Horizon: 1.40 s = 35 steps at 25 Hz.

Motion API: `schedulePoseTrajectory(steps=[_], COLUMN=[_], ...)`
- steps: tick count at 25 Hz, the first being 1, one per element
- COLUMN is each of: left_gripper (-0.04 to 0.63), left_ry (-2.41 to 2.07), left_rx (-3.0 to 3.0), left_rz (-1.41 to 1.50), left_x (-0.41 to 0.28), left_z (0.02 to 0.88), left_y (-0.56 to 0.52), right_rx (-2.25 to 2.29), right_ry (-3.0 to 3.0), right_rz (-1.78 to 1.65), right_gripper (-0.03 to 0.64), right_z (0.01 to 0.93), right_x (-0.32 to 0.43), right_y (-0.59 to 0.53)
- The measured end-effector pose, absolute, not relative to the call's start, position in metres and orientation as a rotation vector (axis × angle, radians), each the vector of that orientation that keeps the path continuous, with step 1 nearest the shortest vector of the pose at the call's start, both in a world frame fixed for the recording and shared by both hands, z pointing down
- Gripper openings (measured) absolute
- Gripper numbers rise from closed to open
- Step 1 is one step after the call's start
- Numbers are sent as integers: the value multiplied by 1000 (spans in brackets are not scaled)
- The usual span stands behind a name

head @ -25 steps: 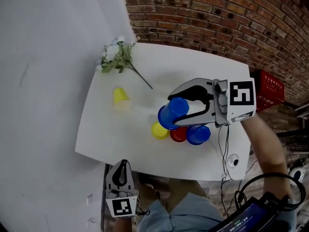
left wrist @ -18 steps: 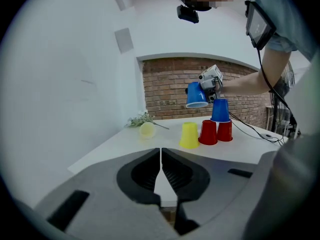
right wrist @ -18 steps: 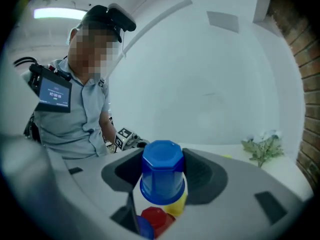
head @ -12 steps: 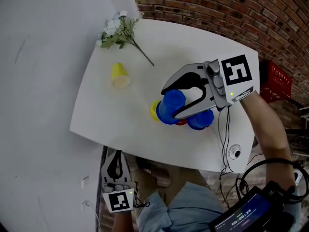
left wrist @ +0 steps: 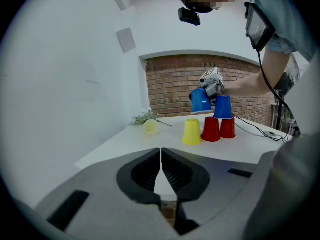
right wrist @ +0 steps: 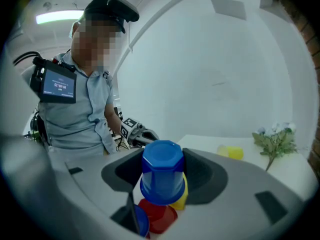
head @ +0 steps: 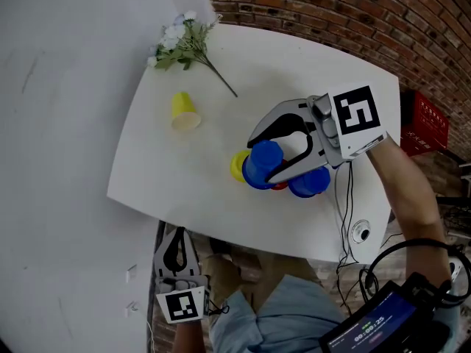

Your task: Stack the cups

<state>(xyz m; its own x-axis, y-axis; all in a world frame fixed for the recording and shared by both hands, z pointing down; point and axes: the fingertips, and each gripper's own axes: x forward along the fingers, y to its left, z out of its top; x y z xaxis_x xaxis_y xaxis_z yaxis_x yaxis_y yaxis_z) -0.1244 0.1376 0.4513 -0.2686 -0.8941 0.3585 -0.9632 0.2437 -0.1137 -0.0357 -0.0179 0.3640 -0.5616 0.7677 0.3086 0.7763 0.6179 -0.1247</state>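
while right gripper (head: 258,158) clamps blue cup (right wrist: 162,176) above yellow cup (head: 237,165); left gripper (left wrist: 160,159) together

Indoor room, brick wall (head: 353,20), white table (head: 294,68)

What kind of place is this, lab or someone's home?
Probably a staged indoor recording space rather than a home: a white table between a brick wall and a plain white wall, cables trailing across the table, a screen strapped on the person.
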Motion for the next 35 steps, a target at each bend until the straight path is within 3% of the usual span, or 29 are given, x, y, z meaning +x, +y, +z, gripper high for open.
schedulePoseTrajectory(steps=[15,29,35], left_gripper=[17,17,17], left_ry=[-2313,-2290,-2282], left_rx=[1726,1746,1754], left_rz=[490,490,478], left_x=[-140,-145,-145], left_z=[457,456,456], left_y=[141,137,137], right_rx=[-1217,-1291,-1270], right_ry=[-2492,-2472,-2562], right_rz=[19,96,303], right_gripper=[253,384,369], right_z=[379,374,352], right_x=[-35,-30,-18], right_y=[-17,-23,-55])
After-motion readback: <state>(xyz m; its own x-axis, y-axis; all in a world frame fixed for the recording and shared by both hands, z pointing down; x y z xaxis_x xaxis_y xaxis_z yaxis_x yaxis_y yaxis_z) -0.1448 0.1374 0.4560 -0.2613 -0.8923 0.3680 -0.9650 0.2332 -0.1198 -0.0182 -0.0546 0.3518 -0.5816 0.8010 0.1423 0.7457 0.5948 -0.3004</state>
